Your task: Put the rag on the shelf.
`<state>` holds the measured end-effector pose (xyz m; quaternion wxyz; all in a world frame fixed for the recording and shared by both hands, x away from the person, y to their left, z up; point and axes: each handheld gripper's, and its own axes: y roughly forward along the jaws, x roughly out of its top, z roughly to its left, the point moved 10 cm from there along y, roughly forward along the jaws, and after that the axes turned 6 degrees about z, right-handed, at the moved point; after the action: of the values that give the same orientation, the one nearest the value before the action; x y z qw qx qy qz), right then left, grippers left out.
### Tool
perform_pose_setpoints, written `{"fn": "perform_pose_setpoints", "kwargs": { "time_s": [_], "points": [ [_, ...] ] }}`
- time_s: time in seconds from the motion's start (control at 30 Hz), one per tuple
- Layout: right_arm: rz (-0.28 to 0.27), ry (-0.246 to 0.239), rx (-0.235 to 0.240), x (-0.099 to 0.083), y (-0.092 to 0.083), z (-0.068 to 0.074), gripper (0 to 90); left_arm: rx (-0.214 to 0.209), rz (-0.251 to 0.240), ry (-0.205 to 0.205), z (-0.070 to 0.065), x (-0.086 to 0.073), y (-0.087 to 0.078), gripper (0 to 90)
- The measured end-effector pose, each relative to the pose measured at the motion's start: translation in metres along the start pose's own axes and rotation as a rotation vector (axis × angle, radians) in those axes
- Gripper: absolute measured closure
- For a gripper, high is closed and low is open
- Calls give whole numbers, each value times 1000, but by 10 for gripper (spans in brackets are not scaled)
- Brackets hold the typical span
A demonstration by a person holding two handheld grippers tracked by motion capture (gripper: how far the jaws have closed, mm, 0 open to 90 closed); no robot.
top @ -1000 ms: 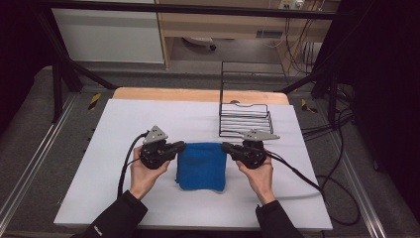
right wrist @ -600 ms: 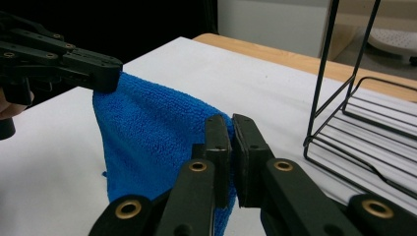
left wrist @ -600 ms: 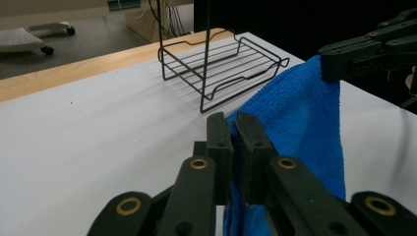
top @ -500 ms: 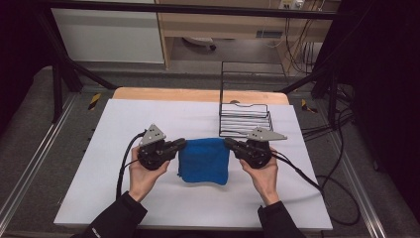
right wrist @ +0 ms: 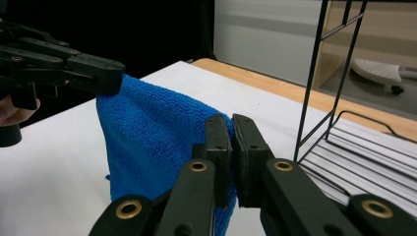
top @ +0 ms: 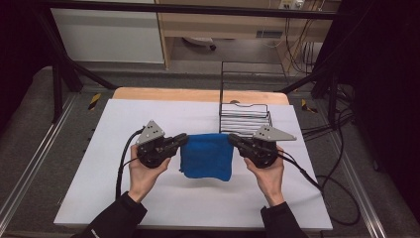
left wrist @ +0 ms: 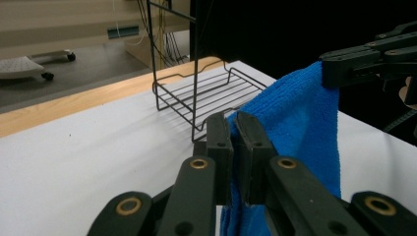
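Both grippers, left gripper (top: 182, 140) and right gripper (top: 233, 140), had lifted the blue microfiber cloth (top: 206, 157) clear of the table (top: 148, 109), each clamped on a top corner, ready for hanging.

blue cloth (top: 206, 157) hanging by top corners, above white table

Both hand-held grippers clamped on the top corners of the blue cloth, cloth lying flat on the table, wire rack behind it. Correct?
Not quite: the blue cloth is not lying flat. It hangs lifted between the left hand-held gripper and the right hand-held gripper, as the left gripper view shows, with the cloth draped down from the clamped corners. The rest holds: both are shut on its top corners, and the wire rack stands behind.
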<state>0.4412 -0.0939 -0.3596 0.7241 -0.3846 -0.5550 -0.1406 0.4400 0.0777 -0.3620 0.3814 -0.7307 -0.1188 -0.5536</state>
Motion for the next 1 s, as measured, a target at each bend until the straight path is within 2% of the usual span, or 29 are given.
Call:
{"fn": "perform_pose_setpoints", "kwargs": {
  "time_s": [0.23, 0.37, 0.5, 0.67, 1.0],
  "points": [
    [-39, -22, -37, 12, -13, -3, 864, -9, -46, -3, -5, 18, 2, 848],
    [-63, -19, -54, 18, -20, -6, 864, -10, -74, -2, -8, 29, 4, 849],
    [-80, -25, -75, 22, -26, -10, 865, -1, -85, 13, -11, 36, 7, 848],
    [-97, -32, -96, 28, -32, -13, 865, -9, -100, 12, -14, 44, 10, 849],
    [-161, -57, -154, 55, -54, -25, 866, -24, -151, 20, -23, 70, 16, 849]
  ]
}}
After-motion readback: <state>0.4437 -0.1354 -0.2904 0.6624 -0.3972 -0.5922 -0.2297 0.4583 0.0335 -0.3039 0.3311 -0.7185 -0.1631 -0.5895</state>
